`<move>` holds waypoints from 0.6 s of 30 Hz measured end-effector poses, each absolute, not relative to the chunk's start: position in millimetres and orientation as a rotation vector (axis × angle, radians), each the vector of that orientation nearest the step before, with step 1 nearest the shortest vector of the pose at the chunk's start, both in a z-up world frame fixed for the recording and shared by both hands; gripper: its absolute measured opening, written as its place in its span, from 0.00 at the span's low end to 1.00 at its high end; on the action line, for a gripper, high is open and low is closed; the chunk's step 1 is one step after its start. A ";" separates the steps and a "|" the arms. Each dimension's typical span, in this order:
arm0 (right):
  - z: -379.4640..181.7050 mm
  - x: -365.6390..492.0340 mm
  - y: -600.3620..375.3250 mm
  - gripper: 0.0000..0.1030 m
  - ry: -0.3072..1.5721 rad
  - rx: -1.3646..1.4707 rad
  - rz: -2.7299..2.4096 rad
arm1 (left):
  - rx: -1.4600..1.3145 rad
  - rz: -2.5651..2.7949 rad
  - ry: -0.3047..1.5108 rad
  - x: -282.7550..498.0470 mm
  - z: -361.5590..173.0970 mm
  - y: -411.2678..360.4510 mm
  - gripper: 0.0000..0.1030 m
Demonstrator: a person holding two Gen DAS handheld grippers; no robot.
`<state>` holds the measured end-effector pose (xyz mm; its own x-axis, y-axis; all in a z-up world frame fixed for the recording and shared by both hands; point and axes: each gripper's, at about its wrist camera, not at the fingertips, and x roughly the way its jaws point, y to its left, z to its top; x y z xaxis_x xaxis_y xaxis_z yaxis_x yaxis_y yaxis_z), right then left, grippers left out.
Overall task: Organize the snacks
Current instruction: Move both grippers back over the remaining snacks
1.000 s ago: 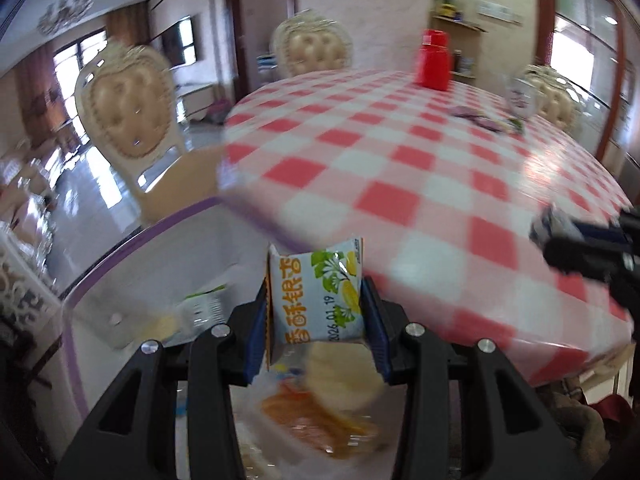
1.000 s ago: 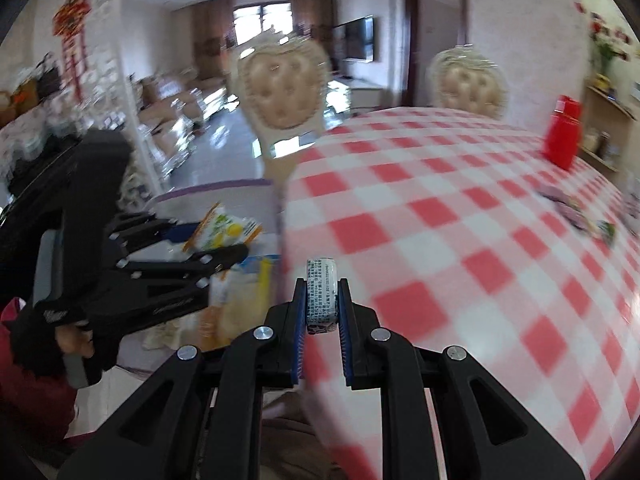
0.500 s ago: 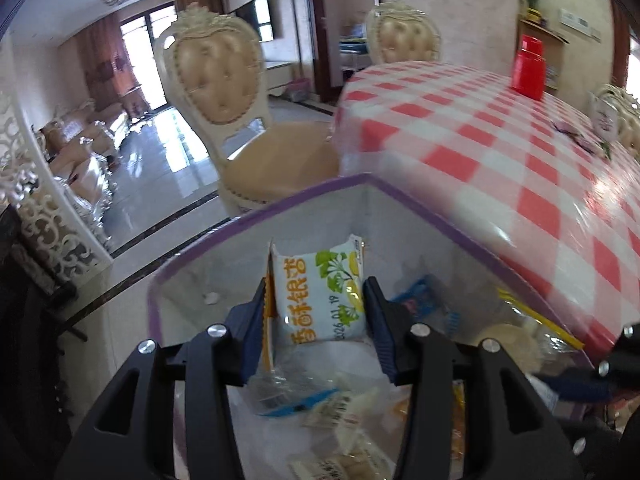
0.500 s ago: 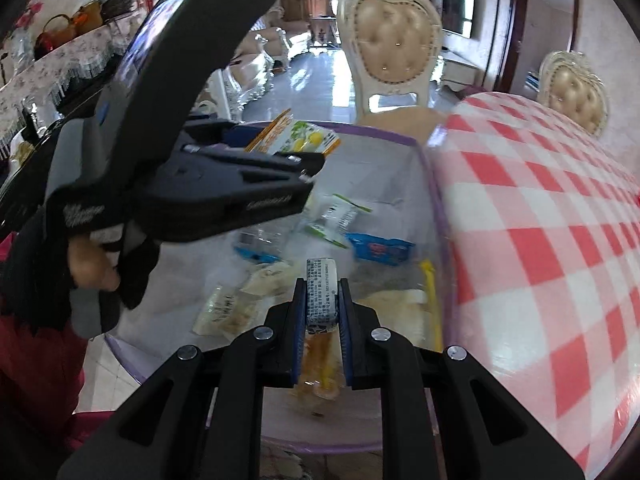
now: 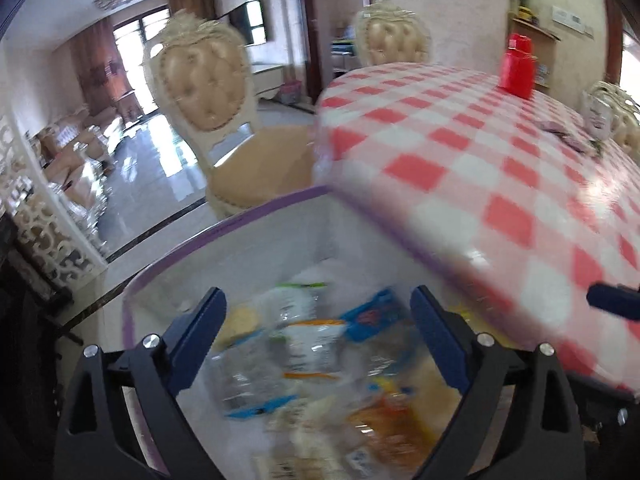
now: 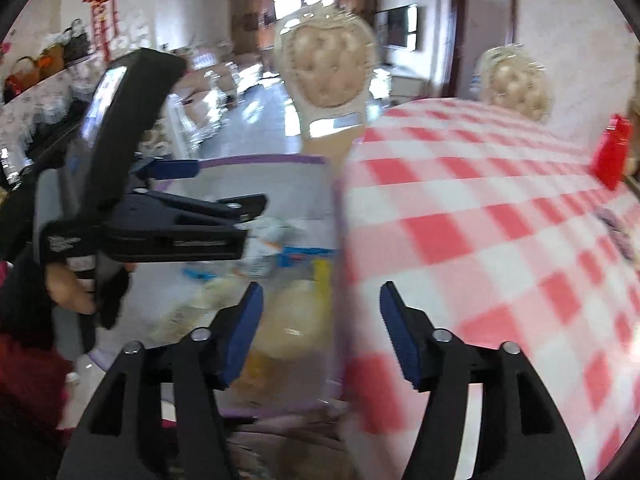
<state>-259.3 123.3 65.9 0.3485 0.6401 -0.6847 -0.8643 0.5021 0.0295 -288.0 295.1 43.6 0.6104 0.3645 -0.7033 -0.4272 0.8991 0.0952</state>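
Note:
A clear storage bin with a purple rim (image 5: 256, 216) (image 6: 256, 160) stands beside the round table and holds several wrapped snacks (image 5: 316, 352) (image 6: 280, 320), blurred by motion. My left gripper (image 5: 316, 312) hovers over the bin, its jaws opening wide with nothing between them. My right gripper (image 6: 320, 304) hangs over the bin's right wall next to the table edge, its jaws opening and nothing held. In the right wrist view the left gripper (image 6: 224, 192) and the hand holding it (image 6: 68, 292) reach over the bin from the left.
The table has a red and white checked cloth (image 5: 500, 168) (image 6: 500, 220), with a red container (image 5: 518, 68) and small wrappers (image 5: 568, 140) far back. Cream upholstered chairs (image 5: 208, 92) (image 6: 328, 64) stand beyond the bin on a glossy floor.
Both grippers have opened. The yellow-green packet has left the left jaws and the small white packet has left the right jaws. The right gripper has shifted right toward the table edge.

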 end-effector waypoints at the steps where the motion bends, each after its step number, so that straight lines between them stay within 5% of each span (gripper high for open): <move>1: 69.0 -252.0 107.6 0.62 0.687 -0.349 0.974 | -0.075 0.431 0.779 -282.1 50.8 283.0 0.92; 18: 51.3 -76.2 -155.1 0.83 0.751 -0.055 0.416 | -0.175 -0.043 0.755 -52.9 64.0 53.8 0.98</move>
<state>-76.2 -155.1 51.3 0.6539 0.3467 -0.6725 -0.3857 0.9174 0.0980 -52.9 53.8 64.0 0.7284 -0.1018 -0.6775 -0.0239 0.9845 -0.1736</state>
